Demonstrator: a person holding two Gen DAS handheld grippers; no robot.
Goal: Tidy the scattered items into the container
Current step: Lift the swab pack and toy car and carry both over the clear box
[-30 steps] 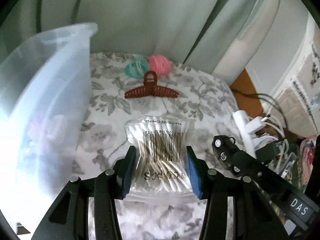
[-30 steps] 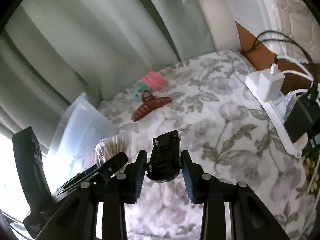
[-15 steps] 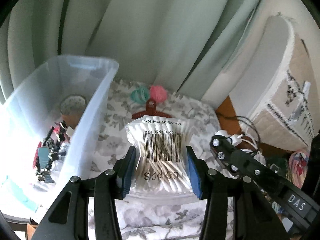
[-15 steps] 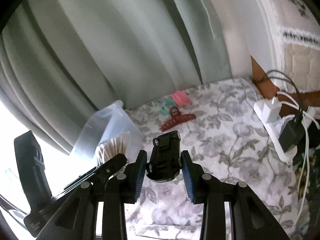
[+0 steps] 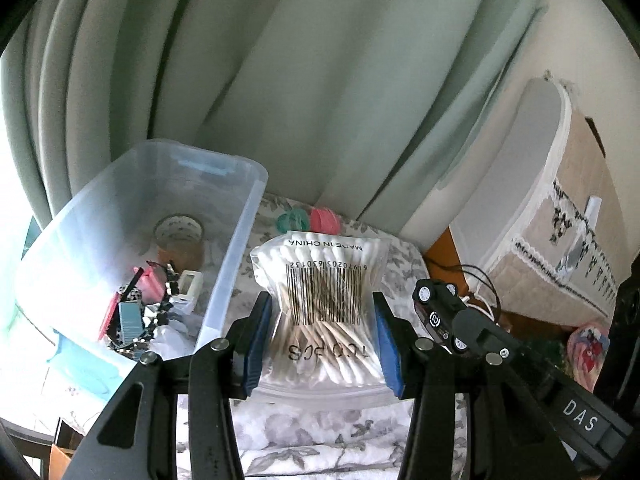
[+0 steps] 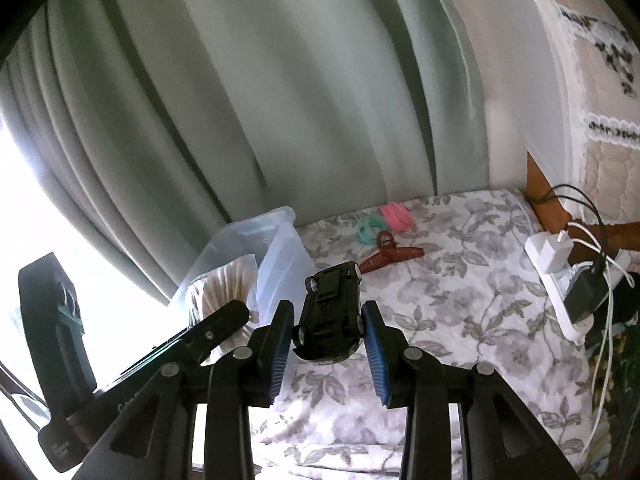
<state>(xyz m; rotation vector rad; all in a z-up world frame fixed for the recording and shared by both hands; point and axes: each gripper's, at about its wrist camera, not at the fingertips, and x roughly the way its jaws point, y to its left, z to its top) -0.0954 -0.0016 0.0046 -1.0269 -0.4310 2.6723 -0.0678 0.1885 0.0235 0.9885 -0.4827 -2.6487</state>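
Two loads: my left hand-held gripper (image 5: 320,336) pinches the soft, crushable cotton-swab bag (image 5: 320,304) mid-waist; the right hand-held gripper (image 6: 326,336) clamps a rigid toy car (image 6: 330,316); bin (image 5: 224,264) at ten o'clock.

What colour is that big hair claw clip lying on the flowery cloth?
Reddish brown. The hair claw clip shows best in the right wrist view.

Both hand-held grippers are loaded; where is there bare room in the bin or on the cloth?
In the clear plastic bin, the far end around the tape roll is bare; its near end is crowded. The floral cloth is free between the brown hair claw and the white power strip.
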